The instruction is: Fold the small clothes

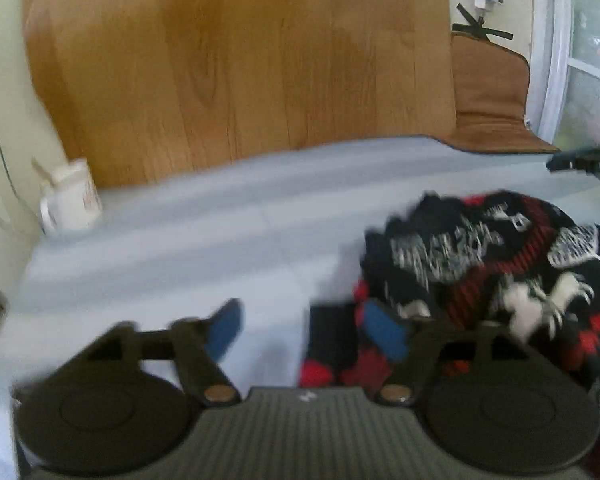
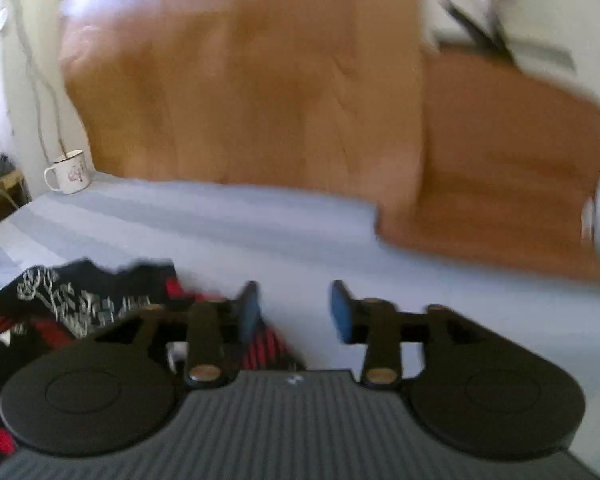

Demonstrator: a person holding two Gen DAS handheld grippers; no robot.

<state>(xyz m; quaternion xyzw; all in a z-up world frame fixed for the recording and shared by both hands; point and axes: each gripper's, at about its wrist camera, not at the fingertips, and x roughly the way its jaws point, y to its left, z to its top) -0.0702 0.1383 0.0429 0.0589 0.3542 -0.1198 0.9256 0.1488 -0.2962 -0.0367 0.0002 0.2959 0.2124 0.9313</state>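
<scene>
Beside both open jaws — not between them — lies the patterned garment (image 1: 480, 264).

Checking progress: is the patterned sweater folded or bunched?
Bunched: the sweater lies in a rumpled heap on the sheet, without flat edges.

garment: small knit sweater (image 1: 496, 264), black with red bands and white animal figures
state: crumpled, bunched in a heap, unfolded
place: on the pale blue striped sheet (image 1: 204, 232)
</scene>
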